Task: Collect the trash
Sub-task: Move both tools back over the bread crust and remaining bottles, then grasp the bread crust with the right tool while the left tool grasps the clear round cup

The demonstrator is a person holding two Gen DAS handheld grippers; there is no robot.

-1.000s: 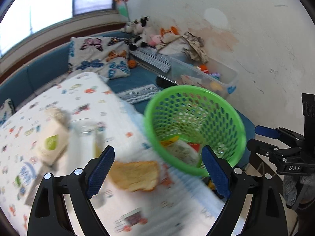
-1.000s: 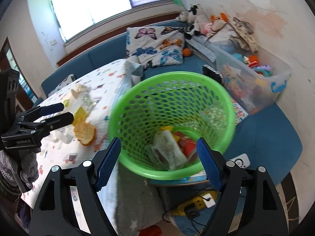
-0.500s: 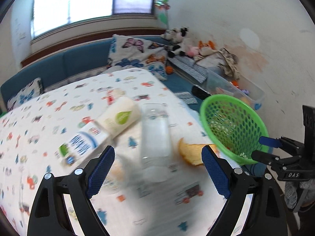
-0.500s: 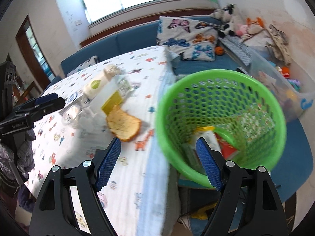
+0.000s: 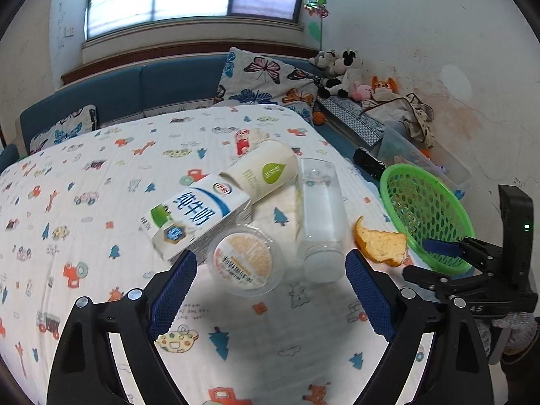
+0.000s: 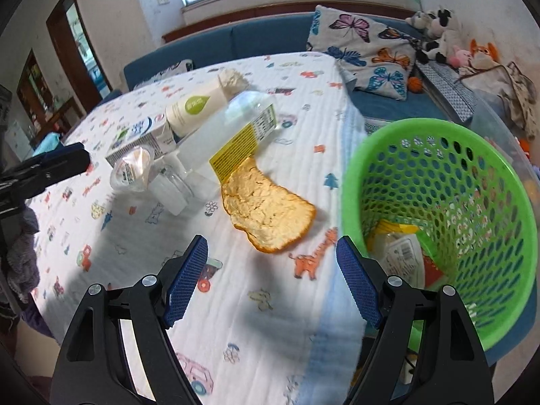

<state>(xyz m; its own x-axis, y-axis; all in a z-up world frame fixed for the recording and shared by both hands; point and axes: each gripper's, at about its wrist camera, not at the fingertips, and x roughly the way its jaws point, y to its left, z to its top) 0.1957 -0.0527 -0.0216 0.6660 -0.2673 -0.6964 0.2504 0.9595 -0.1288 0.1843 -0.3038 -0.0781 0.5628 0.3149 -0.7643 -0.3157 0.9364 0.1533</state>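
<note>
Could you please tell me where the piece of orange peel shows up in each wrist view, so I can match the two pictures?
Left wrist view: the orange peel lies right of centre on the tablecloth, between the clear plastic bottle and the green basket.
Right wrist view: the orange peel lies at centre, just above the open tongs.
Shared landmark: the green basket, right of the peel in both.

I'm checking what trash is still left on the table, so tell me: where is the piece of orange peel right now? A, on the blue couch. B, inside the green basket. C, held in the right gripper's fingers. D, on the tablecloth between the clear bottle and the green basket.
D: the orange peel lies flat on the printed tablecloth, with the clear bottle on one side and the green basket on the other, and no fingers touch it.
</note>
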